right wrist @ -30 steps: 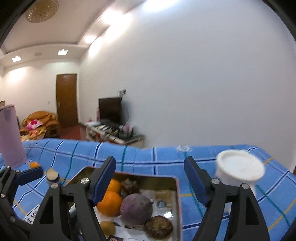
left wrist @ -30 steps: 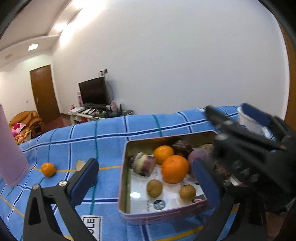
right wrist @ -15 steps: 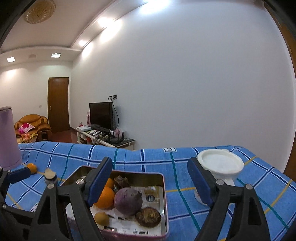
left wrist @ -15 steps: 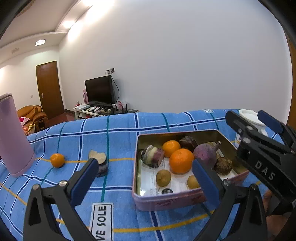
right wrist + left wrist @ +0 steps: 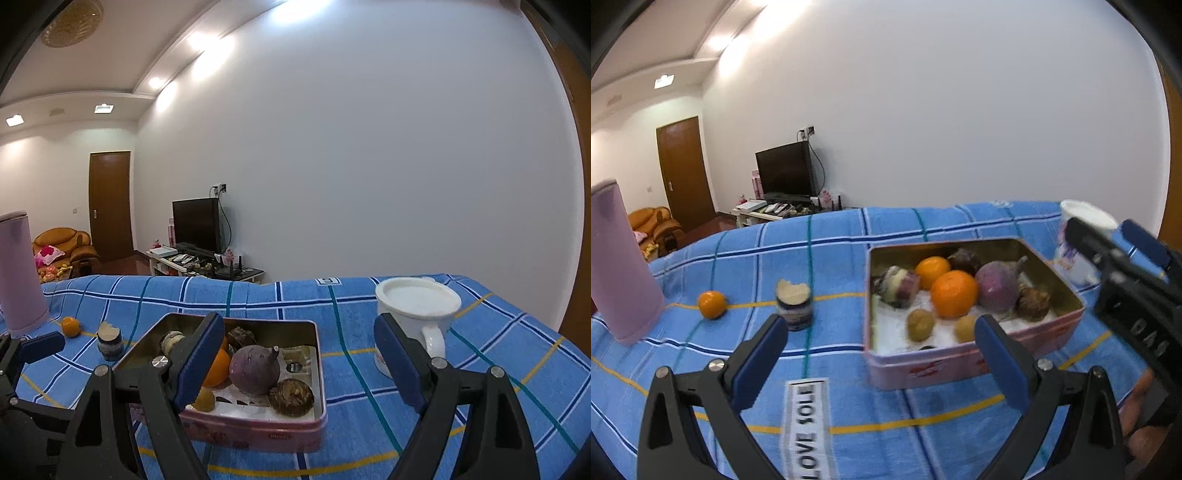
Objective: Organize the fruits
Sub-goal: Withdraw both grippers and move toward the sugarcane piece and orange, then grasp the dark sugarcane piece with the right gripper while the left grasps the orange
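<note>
Left gripper [image 5: 881, 341] wide, empty | tin [image 5: 979, 363] just ahead, slightly right.

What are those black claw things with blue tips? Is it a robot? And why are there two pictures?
No robot here. A person holds one grabbing tool in each hand, and each has a camera looking out along its two fingers. That gives two pictures: one from the left tool, one from the right tool. Both are open and hold nothing. Below them is a blue checked cloth. On it sits a pink tin holding oranges and other produce. Outside the tin lie a small orange, a little jar, a tall pink bottle and a white mug.
</note>
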The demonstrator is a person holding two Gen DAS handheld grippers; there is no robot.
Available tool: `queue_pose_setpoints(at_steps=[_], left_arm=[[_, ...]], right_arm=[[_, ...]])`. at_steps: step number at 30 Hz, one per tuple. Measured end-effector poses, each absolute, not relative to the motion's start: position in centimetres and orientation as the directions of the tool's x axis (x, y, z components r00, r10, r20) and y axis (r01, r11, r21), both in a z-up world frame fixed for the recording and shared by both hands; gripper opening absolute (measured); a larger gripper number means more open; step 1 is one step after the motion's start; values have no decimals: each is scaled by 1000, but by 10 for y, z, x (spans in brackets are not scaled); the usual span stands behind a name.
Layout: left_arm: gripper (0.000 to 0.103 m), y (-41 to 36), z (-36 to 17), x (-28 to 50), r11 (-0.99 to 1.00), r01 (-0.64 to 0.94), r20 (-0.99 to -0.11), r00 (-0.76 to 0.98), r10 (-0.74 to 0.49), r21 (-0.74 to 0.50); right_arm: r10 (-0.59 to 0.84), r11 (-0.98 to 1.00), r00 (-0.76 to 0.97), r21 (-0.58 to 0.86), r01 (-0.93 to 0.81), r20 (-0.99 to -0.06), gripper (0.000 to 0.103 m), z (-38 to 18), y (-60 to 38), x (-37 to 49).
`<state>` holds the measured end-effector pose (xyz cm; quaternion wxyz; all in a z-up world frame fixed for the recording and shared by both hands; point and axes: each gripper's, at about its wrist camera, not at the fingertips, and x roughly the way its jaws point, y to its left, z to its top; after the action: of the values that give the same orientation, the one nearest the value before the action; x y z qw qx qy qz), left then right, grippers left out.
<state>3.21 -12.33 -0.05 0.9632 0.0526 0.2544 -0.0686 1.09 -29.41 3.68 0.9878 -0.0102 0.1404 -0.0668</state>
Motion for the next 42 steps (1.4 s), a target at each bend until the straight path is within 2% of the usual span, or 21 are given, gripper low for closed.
queue_pose_setpoints(at_steps=[6,12,17,29,32,42], left_arm=[[103,-100,-1,39,983,136,-499,865,-56,126],[103,-73,-6,50,977,105,-504,864,2,185],[103,-43,-7,60,990,65,-528,849,12,127],[103,6,-8,69,993,-13,-529,845,74,118],[103,20,-8,73,988,-43,-526,843,114,146],[103,92,-14,94,968,-218,-560,790,250,123]], right_arm=[[-156,988,939,-37,152,-306,84,34,-286,13],[-115,992,924,14,129,-366,84,30,-266,20],[-64,992,911,72,102,-408,84,25,-246,33],[-2,994,916,97,45,-400,84,22,-196,50],[12,995,915,97,30,-403,84,21,-184,55],[71,997,898,62,-49,-434,84,17,-133,78]])
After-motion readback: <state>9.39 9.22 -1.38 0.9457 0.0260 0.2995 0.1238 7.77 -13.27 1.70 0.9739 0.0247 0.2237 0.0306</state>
